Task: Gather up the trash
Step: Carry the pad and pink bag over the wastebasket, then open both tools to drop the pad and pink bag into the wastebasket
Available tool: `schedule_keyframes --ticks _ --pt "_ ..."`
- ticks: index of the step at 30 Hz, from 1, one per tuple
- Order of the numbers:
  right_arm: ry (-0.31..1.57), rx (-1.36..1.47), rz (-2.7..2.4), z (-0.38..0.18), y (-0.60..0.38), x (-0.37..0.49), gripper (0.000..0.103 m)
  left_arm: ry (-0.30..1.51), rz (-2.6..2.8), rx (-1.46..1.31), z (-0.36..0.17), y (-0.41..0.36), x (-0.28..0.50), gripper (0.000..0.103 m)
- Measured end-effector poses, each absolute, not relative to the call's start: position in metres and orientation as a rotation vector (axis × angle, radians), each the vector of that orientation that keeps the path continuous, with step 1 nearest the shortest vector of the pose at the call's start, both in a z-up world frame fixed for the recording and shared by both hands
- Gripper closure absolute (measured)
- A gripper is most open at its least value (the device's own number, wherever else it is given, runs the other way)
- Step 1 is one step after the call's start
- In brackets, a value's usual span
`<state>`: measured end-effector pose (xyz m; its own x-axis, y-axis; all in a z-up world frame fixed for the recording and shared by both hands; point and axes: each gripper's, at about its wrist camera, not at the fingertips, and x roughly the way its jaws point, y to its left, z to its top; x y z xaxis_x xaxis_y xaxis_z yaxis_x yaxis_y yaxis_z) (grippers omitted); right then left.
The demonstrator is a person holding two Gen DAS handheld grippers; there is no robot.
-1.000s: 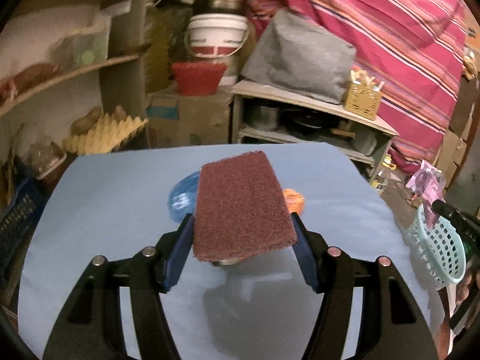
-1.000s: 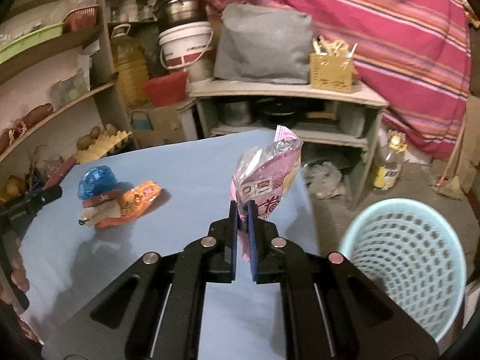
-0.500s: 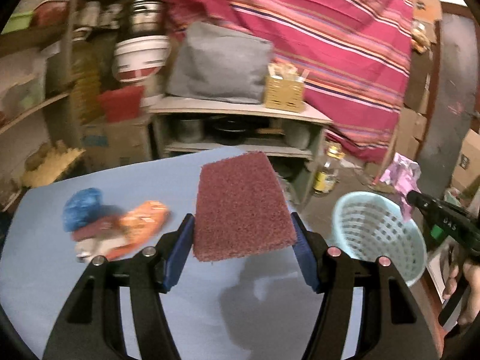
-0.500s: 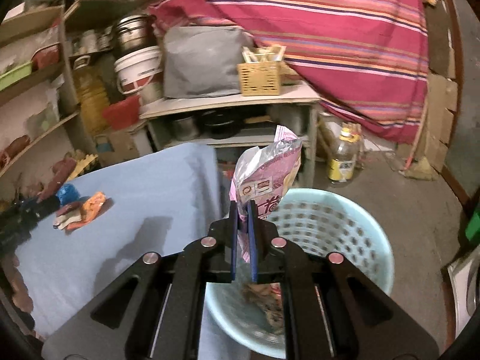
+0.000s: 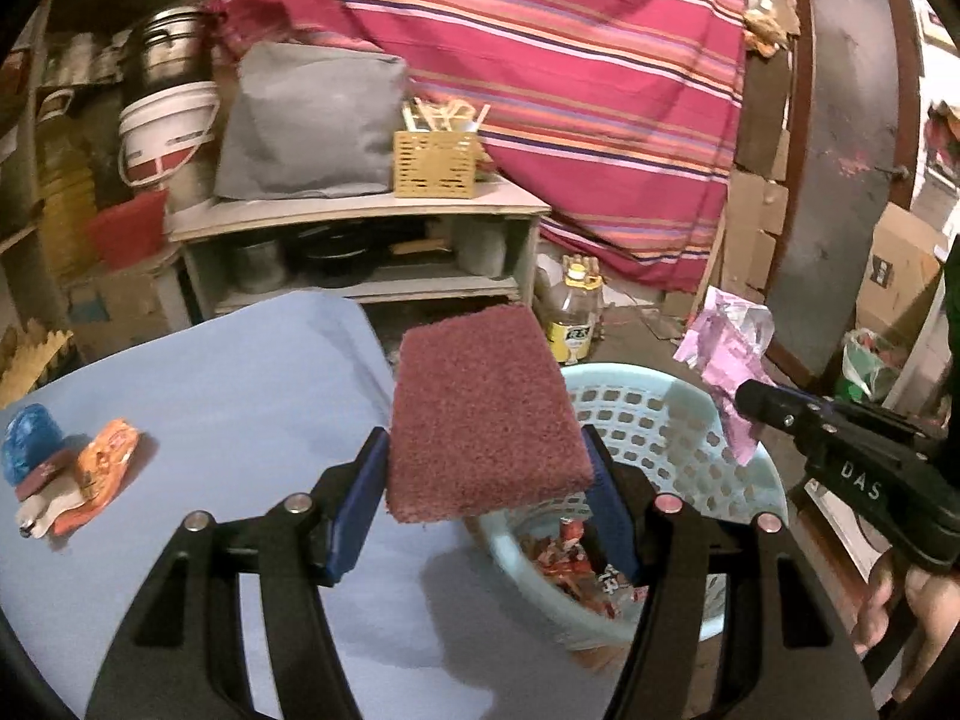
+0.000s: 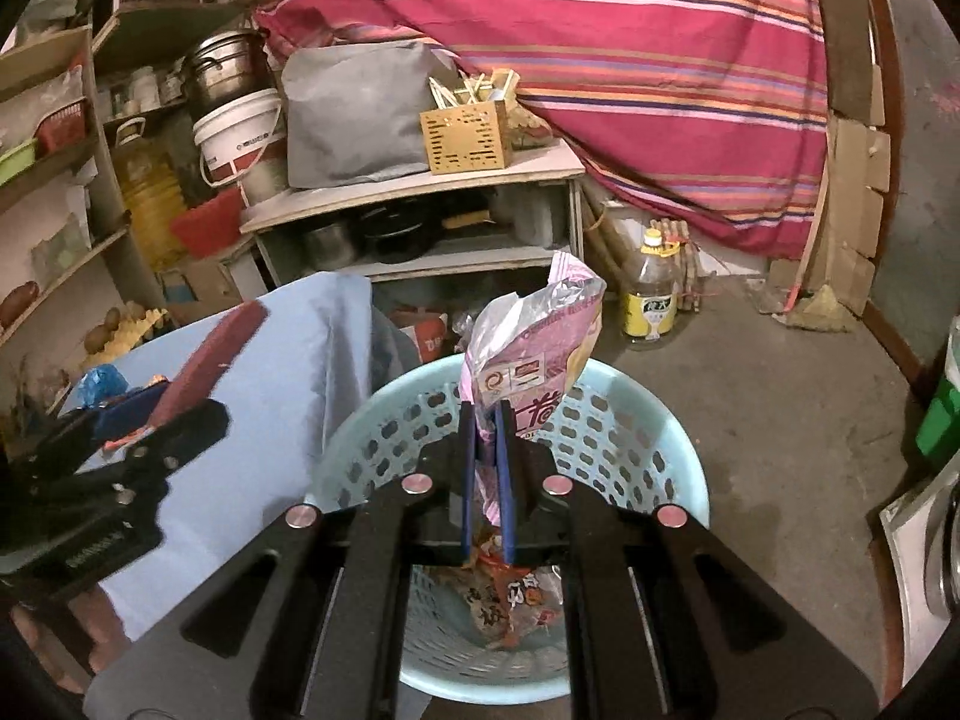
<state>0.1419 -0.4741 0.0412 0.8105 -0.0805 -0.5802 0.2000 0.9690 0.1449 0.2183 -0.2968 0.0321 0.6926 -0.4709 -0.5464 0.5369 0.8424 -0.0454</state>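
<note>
Right wrist view now has the right tongs, clamped on the pink wrapper, swung from the bench to above the basket, ready to drop, while the left tongs, clamped on the scouring pad, near the bench's right edge.

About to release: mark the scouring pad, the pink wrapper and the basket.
scouring pad (image 5: 483, 414), left wrist view, middle of its top face
pink wrapper (image 6: 531, 360), right wrist view, printed front
basket (image 6: 654, 414), right wrist view, inner wall
</note>
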Motion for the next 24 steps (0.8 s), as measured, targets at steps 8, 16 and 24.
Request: schedule_keyframes --ticks 8,16,24 --pt "0.615 0.252 -0.177 0.034 -0.498 0.133 0.096 0.583 -0.595 0.158 0.027 -0.333 0.226 0.04" --pt "0.634 0.285 -0.177 0.028 -0.506 0.141 0.095 0.637 -0.654 0.149 0.02 -0.357 0.239 0.036" --pt "0.647 0.291 -0.159 0.023 -0.504 0.148 0.095 0.622 -0.583 0.136 0.023 -0.332 0.239 0.018"
